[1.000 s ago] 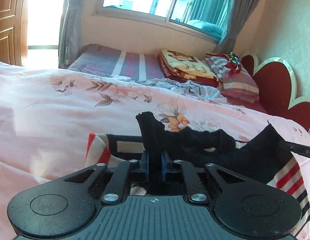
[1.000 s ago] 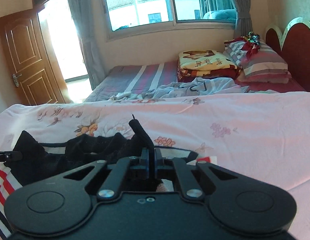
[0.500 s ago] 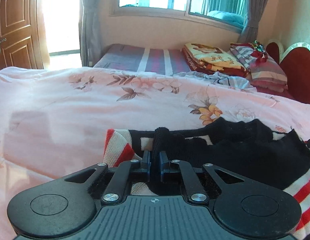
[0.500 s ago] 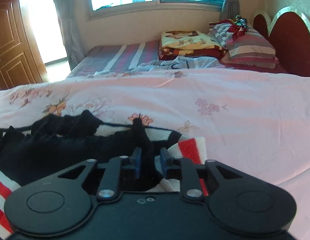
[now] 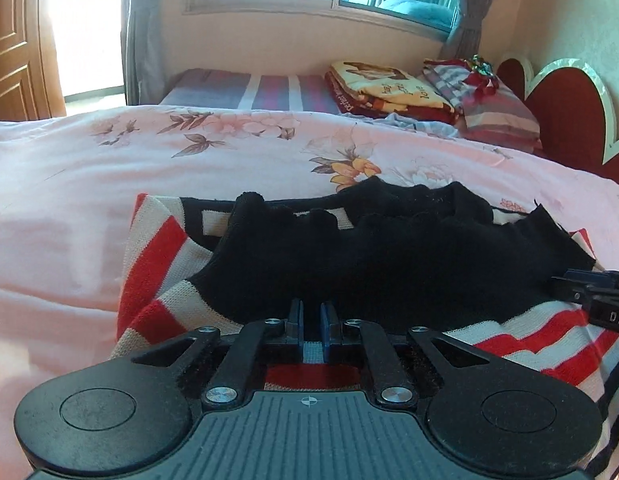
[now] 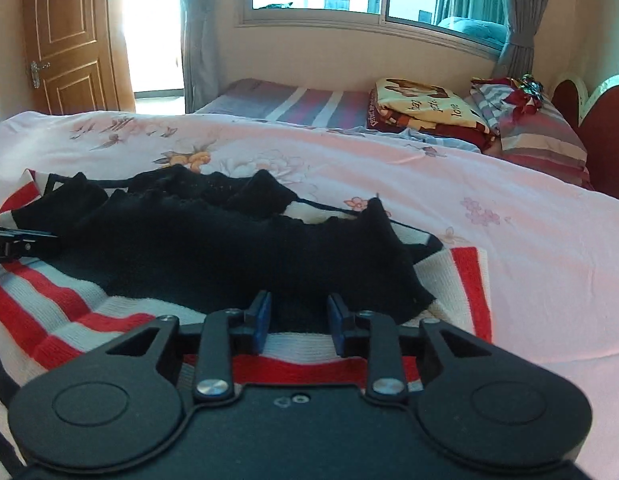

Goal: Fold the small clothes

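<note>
I hold both grippers low over the knit striped sweater (image 5: 157,264): left gripper (image 5: 312,320) nearly closed on nothing, right gripper (image 6: 297,320) spread wide, empty.

The bed is covered by a pale pink quilt with printed flowers (image 5: 89,184), a little wrinkled on the surface. Directly on the quilt lies a knitted garment with red and cream stripes and a black part (image 5: 381,248) folded over on top of the stripes. At the far side of the bed, a striped purple sheet (image 6: 293,100), a folded yellow and red blanket (image 6: 425,108) and striped pillows (image 6: 537,128) are lying.
</note>
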A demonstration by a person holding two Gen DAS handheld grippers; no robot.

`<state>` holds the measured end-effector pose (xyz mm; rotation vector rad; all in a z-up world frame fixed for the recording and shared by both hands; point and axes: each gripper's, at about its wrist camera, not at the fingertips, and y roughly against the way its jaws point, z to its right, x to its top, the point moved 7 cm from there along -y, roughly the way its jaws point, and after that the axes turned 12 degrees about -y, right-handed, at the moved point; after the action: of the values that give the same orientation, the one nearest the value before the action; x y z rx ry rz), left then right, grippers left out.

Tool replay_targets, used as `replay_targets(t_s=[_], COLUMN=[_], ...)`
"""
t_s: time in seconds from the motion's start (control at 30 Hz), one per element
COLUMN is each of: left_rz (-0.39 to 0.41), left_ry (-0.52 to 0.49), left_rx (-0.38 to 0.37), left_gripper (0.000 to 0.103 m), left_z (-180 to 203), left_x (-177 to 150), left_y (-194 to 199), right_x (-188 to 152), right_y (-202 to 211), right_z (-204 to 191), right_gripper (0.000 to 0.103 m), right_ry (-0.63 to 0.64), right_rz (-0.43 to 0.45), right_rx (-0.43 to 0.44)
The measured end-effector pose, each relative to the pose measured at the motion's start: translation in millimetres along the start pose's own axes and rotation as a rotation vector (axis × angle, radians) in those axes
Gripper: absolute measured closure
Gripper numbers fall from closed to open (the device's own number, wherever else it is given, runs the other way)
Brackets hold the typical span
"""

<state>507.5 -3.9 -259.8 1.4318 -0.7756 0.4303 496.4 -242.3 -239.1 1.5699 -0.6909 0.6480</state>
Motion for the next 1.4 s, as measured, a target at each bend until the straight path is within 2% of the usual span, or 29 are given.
replay_targets(t_s=[0.07,0.1,0.23,0.3,0.33,0.4,0.47,0.57,0.6,0.67,0.7,0.73,0.77,0.83,0.9,1.0,1.07,1.13,1.2,1.27,1.33,1.4], left_rz=[0.012,0.029,0.038,0.024,0.011,0.045,0.042,0.047,0.063,0.070,0.069,0.064,0.054,0.052,0.055,0.040,0.040,0.025,0.014,0.011,-0.002,-0.008], left_ry=[0.011,-0.006,-0.074,-0.107,-0.105,-0.078,-0.065,-0.036,-0.038,-0.062,-0.075,-0.092,-0.110,-0.167,-0.191,-0.151,-0.127,-0.129,-0.129,-0.131,-0.110,-0.082], left_rx=[-0.007,-0.020,-0.086,-0.073,-0.065,-0.071,-0.072,-0.056,-0.068,-0.073,-0.075,-0.075,-0.064,-0.031,-0.022,-0.036,-0.024,-0.013,-0.005,0.001,-0.009,-0.022], left_gripper=[0.092,0.092,0.092,0.092,0.090,0.090,0.090,0.089,0.089,0.072,0.049,0.033,0.032,0.031,0.031,0.031,0.031,0.031,0.031,0.031,0.031,0.031], left_z=[2.9,7.7,40.7,51.7,52.0,46.6,43.8,42.8,44.3,50.6,54.5,59.3,63.1,69.0,70.2,63.1,56.3,52.0,49.3,50.2,48.4,44.1], left_x=[0.4,0.2,-6.2,-13.2,-19.2,-26.3,-26.0,-20.7,-21.1,-27.0,-30.8,-35.7,-40.2,-47.2,-48.5,-48.0,-53.2,-62.4,-71.1,-71.4,-69.3,-68.6], left_y=[16.9,25.8,43.6,41.3,37.6,36.3,37.7,56.6,64.4,72.5,72.8,71.5,69.0,66.2,68.2,76.0,81.9,80.9,77.4,78.7,81.2,84.1], right_x=[4.6,6.3,-2.2,-12.6,-20.4,-37.1,-46.9,-36.9,-32.7,-31.4,-35.1,-40.9,-48.3,-64.8,-68.2,-62.3,-59.7,-64.9,-78.8,-85.4,-82.9,-78.5], right_y=[12.0,22.7,52.7,54.2,51.6,41.3,40.6,49.6,59.5,80.6,84.5,84.0,79.7,66.0,67.0,74.8,90.6,98.0,91.8,91.9,93.7,100.8], right_z=[2.4,-1.0,-38.1,-55.9,-63.0,-66.7,-62.8,-61.9,-62.4,-66.7,-70.1,-73.2,-75.2,-73.5,-72.1,-71.0,-65.0,-53.9,-35.6,-26.7,-29.3,-28.8], right_gripper=[0.074,0.074,0.075,0.076,0.076,0.076,0.076,0.076,0.075,0.072,0.071,0.072,0.072,0.071,0.071,0.071,0.069,0.064,0.062,0.062,0.062,0.061], right_ry=[-0.050,-0.056,-0.023,0.002,0.022,0.063,0.081,0.031,0.012,0.019,0.028,0.033,0.036,0.048,0.057,0.026,-0.011,0.010,0.002,-0.013,-0.003,-0.050], right_rz=[-0.015,0.004,0.019,-0.003,-0.017,-0.040,0.014,-0.026,-0.007,0.047,0.044,0.027,0.004,-0.034,0.000,-0.037,-0.001,0.026,-0.016,-0.010,-0.030,-0.023], right_rx=[-0.017,-0.004,0.109,0.132,0.125,0.085,0.096,0.074,0.087,0.109,0.113,0.118,0.113,0.077,0.081,0.071,0.076,0.016,-0.036,-0.011,-0.026,-0.027])
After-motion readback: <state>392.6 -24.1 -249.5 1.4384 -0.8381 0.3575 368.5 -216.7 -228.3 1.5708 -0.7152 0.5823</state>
